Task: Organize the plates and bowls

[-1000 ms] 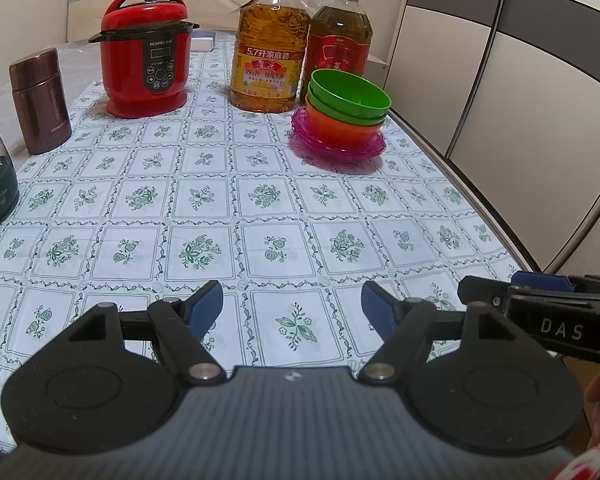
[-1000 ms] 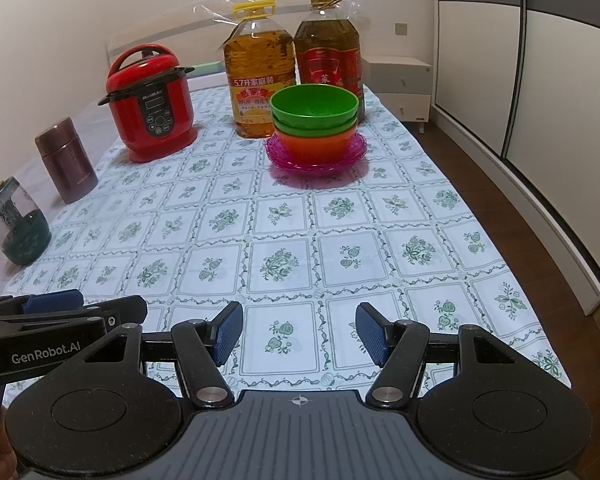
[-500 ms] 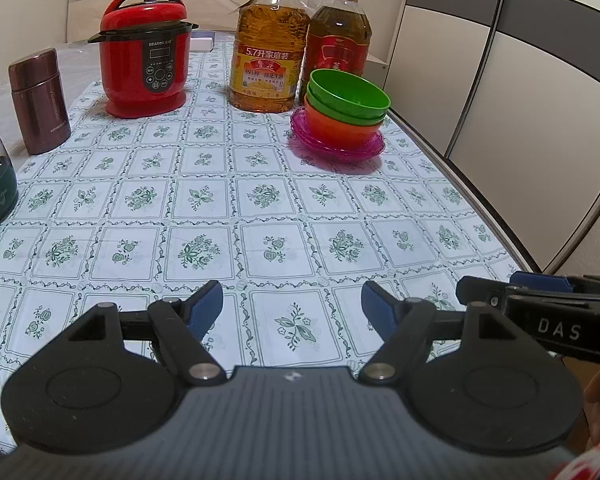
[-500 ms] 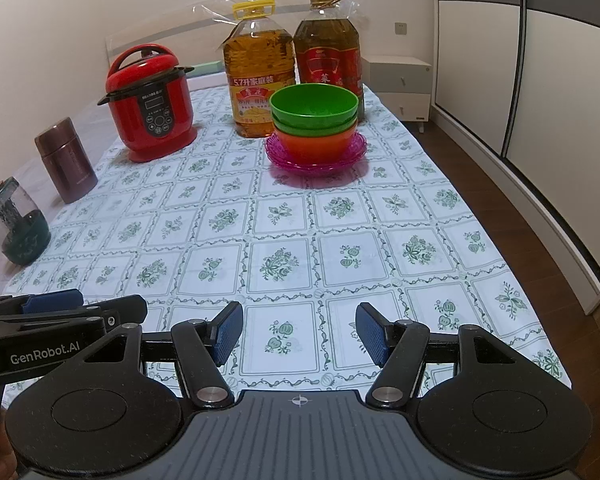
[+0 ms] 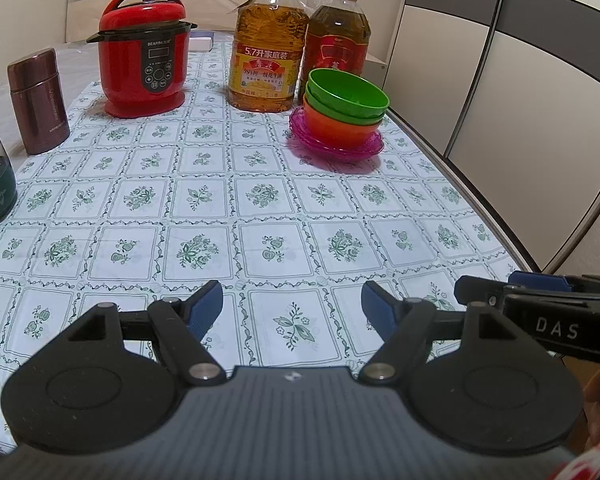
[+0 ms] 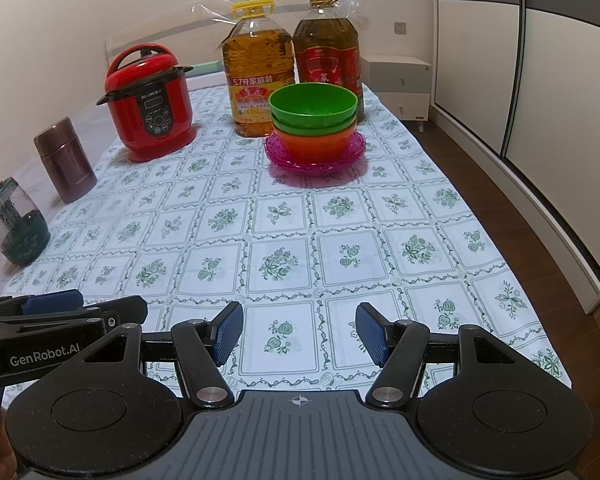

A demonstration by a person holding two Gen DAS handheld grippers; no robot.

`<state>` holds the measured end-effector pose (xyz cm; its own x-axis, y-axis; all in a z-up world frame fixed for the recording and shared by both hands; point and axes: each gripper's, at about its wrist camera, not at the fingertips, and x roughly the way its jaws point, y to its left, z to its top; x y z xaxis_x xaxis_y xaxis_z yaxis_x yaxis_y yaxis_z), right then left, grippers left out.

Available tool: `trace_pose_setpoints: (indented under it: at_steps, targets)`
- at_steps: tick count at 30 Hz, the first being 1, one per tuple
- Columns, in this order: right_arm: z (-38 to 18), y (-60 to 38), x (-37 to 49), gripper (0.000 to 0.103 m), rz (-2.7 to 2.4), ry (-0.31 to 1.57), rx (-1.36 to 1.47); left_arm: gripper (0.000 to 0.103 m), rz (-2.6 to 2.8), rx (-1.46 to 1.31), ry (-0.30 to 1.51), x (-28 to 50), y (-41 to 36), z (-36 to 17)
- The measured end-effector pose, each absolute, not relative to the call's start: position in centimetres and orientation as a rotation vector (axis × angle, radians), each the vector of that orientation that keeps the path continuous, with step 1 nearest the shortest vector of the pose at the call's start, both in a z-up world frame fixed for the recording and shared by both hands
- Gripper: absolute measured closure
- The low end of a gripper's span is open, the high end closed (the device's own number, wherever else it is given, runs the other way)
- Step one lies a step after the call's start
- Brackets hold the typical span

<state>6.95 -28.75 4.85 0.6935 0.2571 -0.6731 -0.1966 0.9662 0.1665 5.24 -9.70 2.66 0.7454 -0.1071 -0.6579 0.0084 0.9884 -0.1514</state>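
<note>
Orange bowl [image 6: 315, 145] mostly hidden under nested green bowls [image 6: 313, 105]; plates [image 6: 315, 160] uncountable.

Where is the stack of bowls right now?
The stack of bowls sits on pink plates at the table's far right, just in front of the two oil bottles.

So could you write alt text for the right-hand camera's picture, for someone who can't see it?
An open gripper hovers low over a table with a green-flowered cloth. At the far end, green bowls sit nested in an orange bowl on pink plates, before two oil bottles, beside a red cooker.
</note>
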Motion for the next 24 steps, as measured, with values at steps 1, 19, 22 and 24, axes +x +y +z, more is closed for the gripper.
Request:
trace_pose_setpoints:
  at_steps: [1, 19, 22, 24]
  targets:
    - [4.85, -28.74, 6.94, 0.040, 0.253, 0.764, 0.084, 0.029, -0.064, -0.141, 0.728, 5.24, -9.69, 2.67]
    - [4.79, -28.75, 7.01, 0.040, 0.253, 0.767, 0.085, 0.029, -0.072, -0.142, 0.734, 5.27, -9.71, 2.34]
    - [4.65, -28.75, 6.94, 0.040, 0.252, 0.768, 0.086, 0.029, -0.077, -0.148, 0.736, 5.25, -9.47, 2.27]
    - [4.63, -28.76, 6.94, 0.040, 0.251, 0.768, 0.086, 0.029, -0.075, -0.152, 0.734, 5.19, -9.38, 2.24]
